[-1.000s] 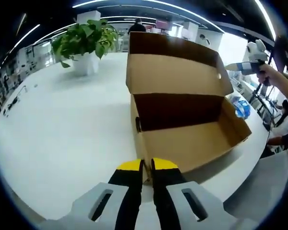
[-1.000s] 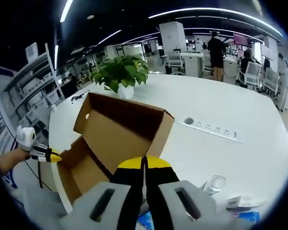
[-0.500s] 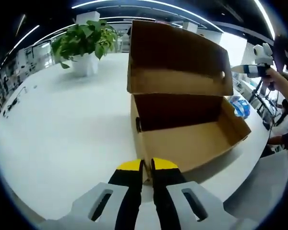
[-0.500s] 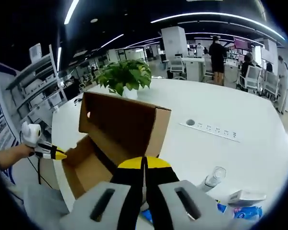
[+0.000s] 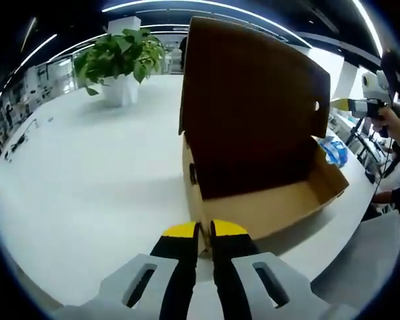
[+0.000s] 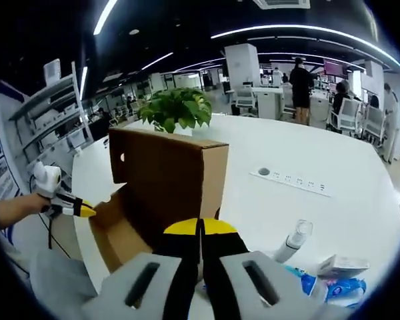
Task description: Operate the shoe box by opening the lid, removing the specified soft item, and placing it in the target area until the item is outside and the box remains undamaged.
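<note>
Left gripper view: shoe box (image 5: 253, 193) near desk (image 5: 87, 167) right edge, lid (image 5: 253, 100) upright; left gripper (image 5: 204, 230) clenched on its near wall.
Right gripper view: right gripper (image 6: 200, 227) closed, empty, beside the box (image 6: 163, 187).
Handling: thin light cardboard, bends easily; grip the walls. Soft item hidden.
</note>
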`<action>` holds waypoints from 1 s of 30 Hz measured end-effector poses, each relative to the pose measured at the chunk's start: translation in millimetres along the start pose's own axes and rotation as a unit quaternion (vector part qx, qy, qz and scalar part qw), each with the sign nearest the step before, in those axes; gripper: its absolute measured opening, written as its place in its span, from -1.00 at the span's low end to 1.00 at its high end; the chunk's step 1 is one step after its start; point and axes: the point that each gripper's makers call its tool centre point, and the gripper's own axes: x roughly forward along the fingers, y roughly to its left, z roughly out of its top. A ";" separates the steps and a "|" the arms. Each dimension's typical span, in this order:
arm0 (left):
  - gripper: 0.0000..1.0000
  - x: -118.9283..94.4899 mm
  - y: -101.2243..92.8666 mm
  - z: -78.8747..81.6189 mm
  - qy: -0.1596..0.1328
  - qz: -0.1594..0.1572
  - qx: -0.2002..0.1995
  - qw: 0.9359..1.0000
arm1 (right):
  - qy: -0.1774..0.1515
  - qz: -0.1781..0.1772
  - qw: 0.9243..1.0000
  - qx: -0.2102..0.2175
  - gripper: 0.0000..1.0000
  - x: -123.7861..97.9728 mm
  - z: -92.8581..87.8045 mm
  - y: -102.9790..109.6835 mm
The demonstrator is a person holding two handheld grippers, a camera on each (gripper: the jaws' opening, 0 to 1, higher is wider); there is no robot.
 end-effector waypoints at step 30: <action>-0.92 -10.7 7.1 24.8 -0.028 0.014 0.008 0.999 | -0.028 -0.034 0.999 0.016 -1.00 -17.8 -23.6 16.1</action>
